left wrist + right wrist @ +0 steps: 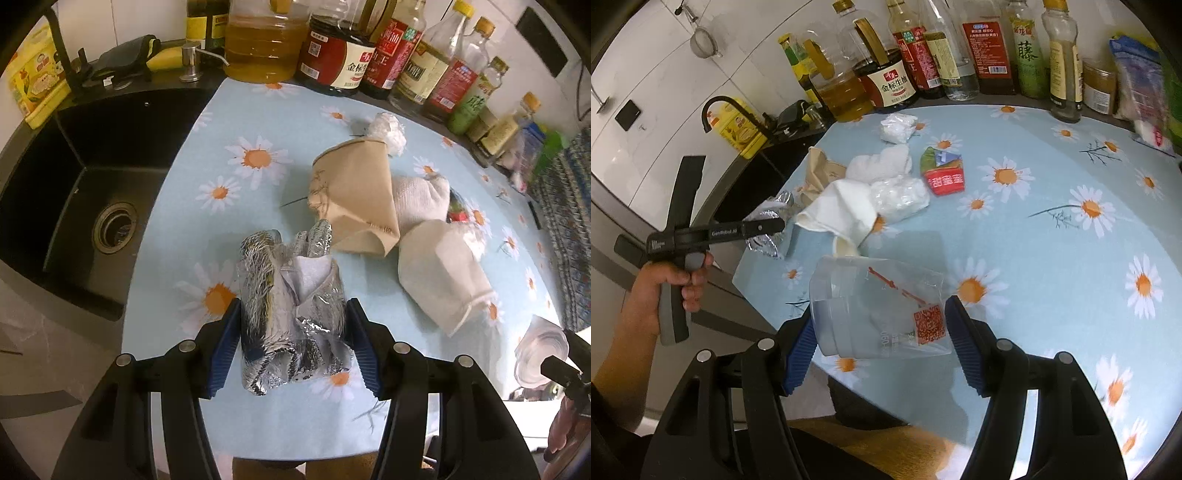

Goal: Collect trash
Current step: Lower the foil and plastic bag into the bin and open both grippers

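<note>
My left gripper [291, 343] is shut on a crumpled silver foil wrapper [288, 314], low over the daisy-print tablecloth [221, 155]. Beyond it lie a crushed brown paper cup [354, 192], a crushed white paper cup [439, 273], a white napkin wad [417, 195] and a clear plastic bag ball [388, 131]. My right gripper [879, 332] is shut on a clear plastic cup [875, 310] with a red QR label, at the table's near edge. In the right wrist view, a red snack packet [943, 173] and a white plastic bag [901, 195] lie mid-table; the left gripper [768, 225] appears at left.
A black sink [85, 192] with a black faucet [727, 107] lies left of the cloth. Several oil, sauce and vinegar bottles [340, 48] line the back edge. A yellow box [33, 74] stands behind the sink. A blue-white bag [1141, 81] stands at the far right.
</note>
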Available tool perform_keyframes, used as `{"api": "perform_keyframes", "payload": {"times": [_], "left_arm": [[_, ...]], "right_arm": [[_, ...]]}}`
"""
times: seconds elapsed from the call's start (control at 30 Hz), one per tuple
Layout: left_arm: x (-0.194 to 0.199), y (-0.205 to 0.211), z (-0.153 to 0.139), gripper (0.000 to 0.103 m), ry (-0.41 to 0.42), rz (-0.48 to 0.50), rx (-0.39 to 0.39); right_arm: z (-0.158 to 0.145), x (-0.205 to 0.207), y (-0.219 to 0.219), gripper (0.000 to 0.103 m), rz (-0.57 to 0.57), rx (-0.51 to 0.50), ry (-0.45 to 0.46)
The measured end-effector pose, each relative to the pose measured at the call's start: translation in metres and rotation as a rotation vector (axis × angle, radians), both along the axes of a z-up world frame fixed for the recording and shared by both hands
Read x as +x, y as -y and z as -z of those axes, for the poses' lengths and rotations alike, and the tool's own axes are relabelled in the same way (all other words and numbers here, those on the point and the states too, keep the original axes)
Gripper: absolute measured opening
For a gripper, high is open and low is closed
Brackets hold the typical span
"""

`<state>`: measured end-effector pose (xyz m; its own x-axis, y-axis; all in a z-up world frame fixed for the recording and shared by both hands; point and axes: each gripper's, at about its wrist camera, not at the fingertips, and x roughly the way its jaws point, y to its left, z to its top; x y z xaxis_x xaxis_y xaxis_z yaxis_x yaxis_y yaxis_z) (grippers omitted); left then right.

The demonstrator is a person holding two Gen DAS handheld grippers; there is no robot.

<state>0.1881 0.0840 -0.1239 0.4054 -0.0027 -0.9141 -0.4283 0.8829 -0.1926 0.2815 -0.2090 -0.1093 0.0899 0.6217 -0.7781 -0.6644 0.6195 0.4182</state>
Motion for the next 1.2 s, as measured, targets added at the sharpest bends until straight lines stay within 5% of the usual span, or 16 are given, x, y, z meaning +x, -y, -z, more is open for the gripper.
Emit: {"api": "perform_keyframes", "payload": {"times": [0.7, 1.2], "left_arm": [[-0.093, 0.005, -0.007, 0.054, 0.11, 0.159, -0.157], [-0.154, 0.039, 0.034, 0.054, 0.02, 0.23, -0.257]], "right_arm": [[-0.01, -0.1, -0.036, 0.066, 0.125, -0.046, -0.015], [0.036, -0.154, -0.051, 0.066, 0.114, -0.093, -0.138]]}}
